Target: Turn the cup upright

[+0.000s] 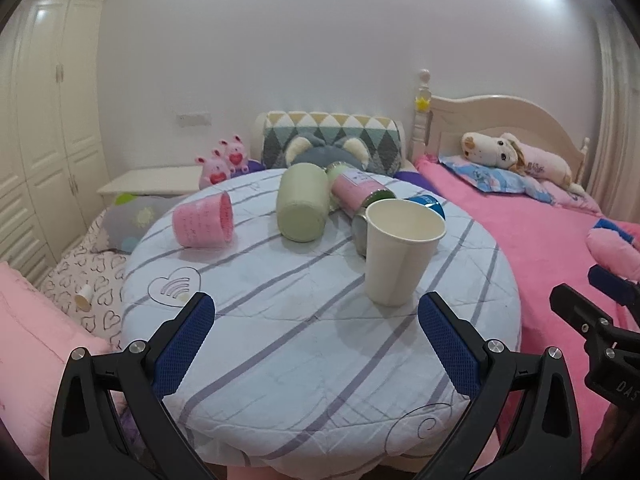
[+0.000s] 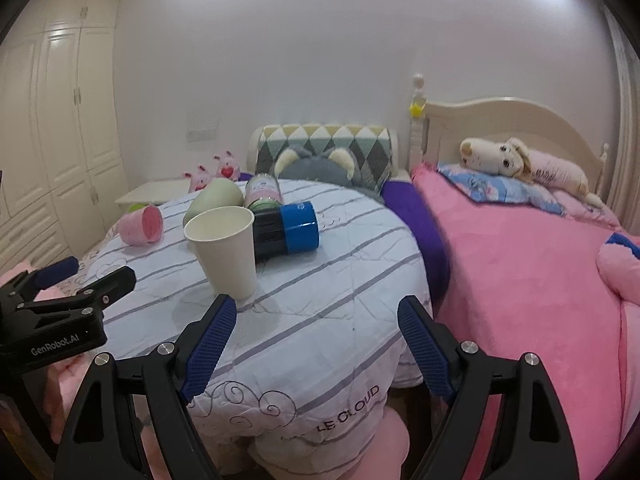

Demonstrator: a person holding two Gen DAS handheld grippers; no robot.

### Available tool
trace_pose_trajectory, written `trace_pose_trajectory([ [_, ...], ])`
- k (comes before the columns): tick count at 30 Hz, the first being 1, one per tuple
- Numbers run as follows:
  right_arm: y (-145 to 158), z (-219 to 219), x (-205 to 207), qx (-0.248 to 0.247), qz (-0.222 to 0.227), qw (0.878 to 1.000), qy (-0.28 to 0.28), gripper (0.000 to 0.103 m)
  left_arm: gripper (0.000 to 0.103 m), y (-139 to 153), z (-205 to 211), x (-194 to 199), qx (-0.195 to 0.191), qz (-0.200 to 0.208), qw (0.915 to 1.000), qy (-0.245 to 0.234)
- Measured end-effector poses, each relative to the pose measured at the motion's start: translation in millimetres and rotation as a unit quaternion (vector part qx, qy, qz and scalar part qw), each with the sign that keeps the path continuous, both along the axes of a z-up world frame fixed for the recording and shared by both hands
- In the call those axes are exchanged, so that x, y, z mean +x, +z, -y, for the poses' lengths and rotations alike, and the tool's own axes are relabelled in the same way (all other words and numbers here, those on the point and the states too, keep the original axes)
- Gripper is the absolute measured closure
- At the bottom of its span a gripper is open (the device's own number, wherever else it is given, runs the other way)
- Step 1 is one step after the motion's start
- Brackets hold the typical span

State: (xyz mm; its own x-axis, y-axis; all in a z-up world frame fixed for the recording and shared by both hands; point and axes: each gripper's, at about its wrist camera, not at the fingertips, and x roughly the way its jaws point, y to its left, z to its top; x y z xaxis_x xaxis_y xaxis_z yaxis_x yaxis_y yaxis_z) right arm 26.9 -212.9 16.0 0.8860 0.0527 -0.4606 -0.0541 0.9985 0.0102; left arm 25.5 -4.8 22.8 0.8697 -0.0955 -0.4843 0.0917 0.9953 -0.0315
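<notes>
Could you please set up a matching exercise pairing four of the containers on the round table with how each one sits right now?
Things:
1. white paper cup
2. pink cup
3. green cup
4. blue-and-black container

States:
A. on its side, open mouth facing right in the left wrist view
B. standing upright, mouth up, nearest the claws
C. on its side, directly behind the white paper cup in the right wrist view
D. on its side, flat base toward the left wrist camera

Pairs: 1-B, 2-A, 3-D, 4-C
</notes>
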Motion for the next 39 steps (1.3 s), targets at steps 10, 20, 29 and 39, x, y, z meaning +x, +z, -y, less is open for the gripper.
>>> trace_pose_trajectory([
  [10, -17.5, -7.1, -13.9, -0.023, 0.046, 0.999, -0.004, 0.019, 0.0, -17.0, 3.5, -15.4, 0.014, 0.047, 0.9987, -0.009],
  [20, -22.8, -5.3, -17.3, -0.007, 0.06, 0.998, -0.014, 0.019, 0.0, -25.0, 11.0, -25.0, 0.034, 0.074, 0.9967, -0.005],
  [29, -23.4, -2.9, -17.0, -0.003, 0.054, 0.998, -0.018, 0.019, 0.0, -25.7, 14.3, -23.8, 0.033, 0.071, 0.9969, -0.006],
  [39, -26.2, -5.7, -16.4, -0.006, 0.048, 0.999, -0.013, 0.019, 0.0, -25.9, 11.2, -22.6, 0.025, 0.07, 0.9973, 0.002],
])
